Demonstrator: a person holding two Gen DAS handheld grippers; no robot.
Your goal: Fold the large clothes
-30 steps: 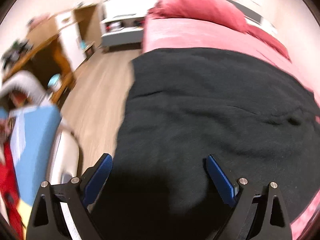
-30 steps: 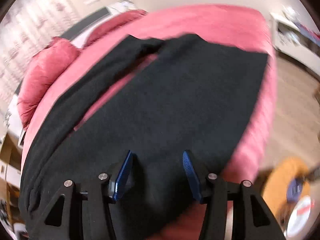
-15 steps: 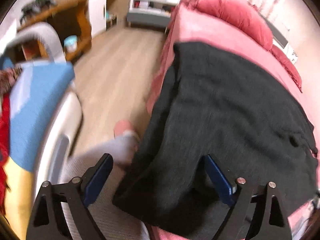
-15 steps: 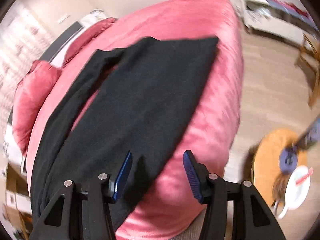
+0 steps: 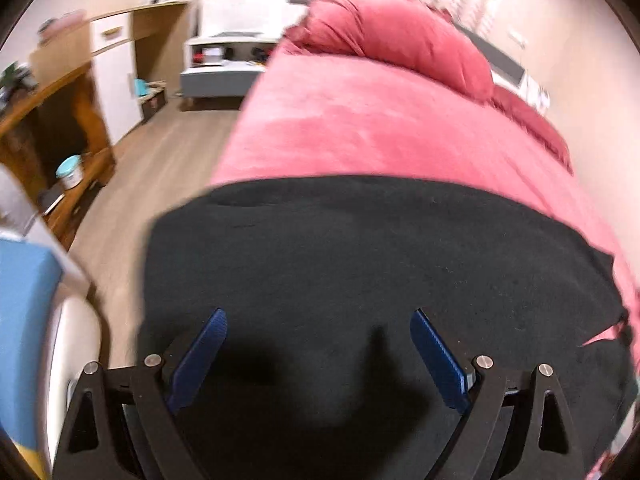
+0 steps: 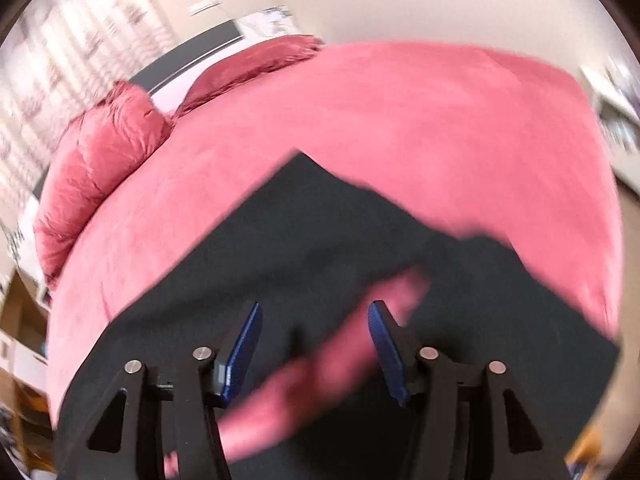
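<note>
A large black garment (image 5: pixel 360 264) lies spread on the near part of a pink bed (image 5: pixel 360 128). My left gripper (image 5: pixel 318 344) is open and empty just above the garment's near left part. In the right wrist view the same garment (image 6: pixel 300 240) shows a pointed far corner and a pink strip of bed cover (image 6: pixel 320 372) between two black parts. My right gripper (image 6: pixel 314 340) is open and empty over that strip. The right wrist view is blurred by motion.
A red pillow (image 5: pixel 392 36) lies at the head of the bed, also in the right wrist view (image 6: pixel 100 152). Left of the bed are wood floor (image 5: pixel 160 168), a wooden shelf unit (image 5: pixel 52 128), a white cabinet (image 5: pixel 232 56) and a blue object (image 5: pixel 20 320).
Both grippers have swung back over the bed from its edges. The black garment now lies closer under both, with more bare pink cover beyond it. Both stayed open.
</note>
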